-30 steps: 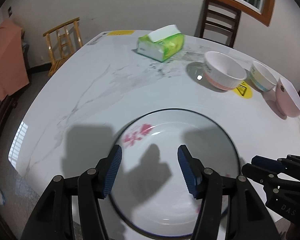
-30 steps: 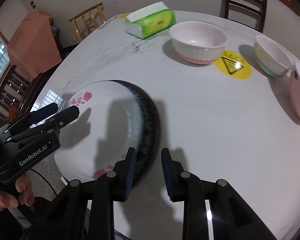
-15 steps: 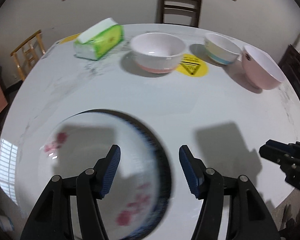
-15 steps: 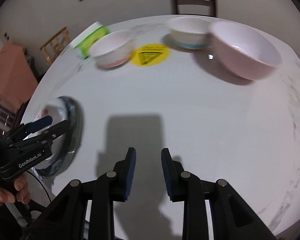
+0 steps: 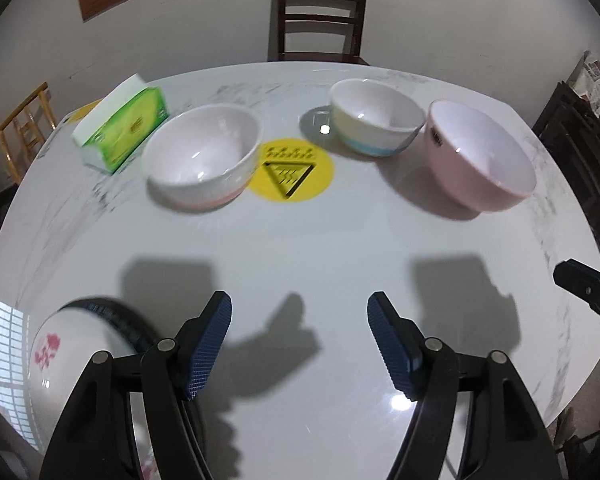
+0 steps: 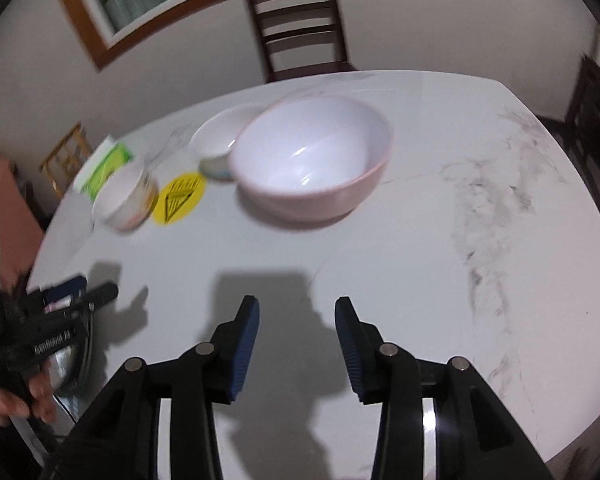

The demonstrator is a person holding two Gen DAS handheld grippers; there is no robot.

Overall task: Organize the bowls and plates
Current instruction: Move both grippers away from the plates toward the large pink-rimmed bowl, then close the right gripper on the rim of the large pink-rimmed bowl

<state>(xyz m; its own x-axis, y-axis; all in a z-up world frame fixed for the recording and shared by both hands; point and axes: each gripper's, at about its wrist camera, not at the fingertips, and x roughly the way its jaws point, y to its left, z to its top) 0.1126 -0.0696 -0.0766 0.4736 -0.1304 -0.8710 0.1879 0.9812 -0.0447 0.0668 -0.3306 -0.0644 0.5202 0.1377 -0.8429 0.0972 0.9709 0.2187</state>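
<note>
Left gripper (image 5: 298,336) and right gripper (image 6: 296,330), ribbed blue pads, both opening, nothing between; glossy round pink bowl (image 6: 312,164) upper centre on marble table (image 6: 480,240).

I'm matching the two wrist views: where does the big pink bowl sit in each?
Left wrist: pink bowl at upper right, right of the blue-banded bowl.
Right wrist: pink bowl at upper centre, ahead of the gripper.
Shared landmark: the yellow round sticker, left of it in both.

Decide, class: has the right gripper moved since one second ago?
Yes. The right gripper has swung away from the flowered plate, now facing the pink bowl; its empty jaws are opening.
</note>
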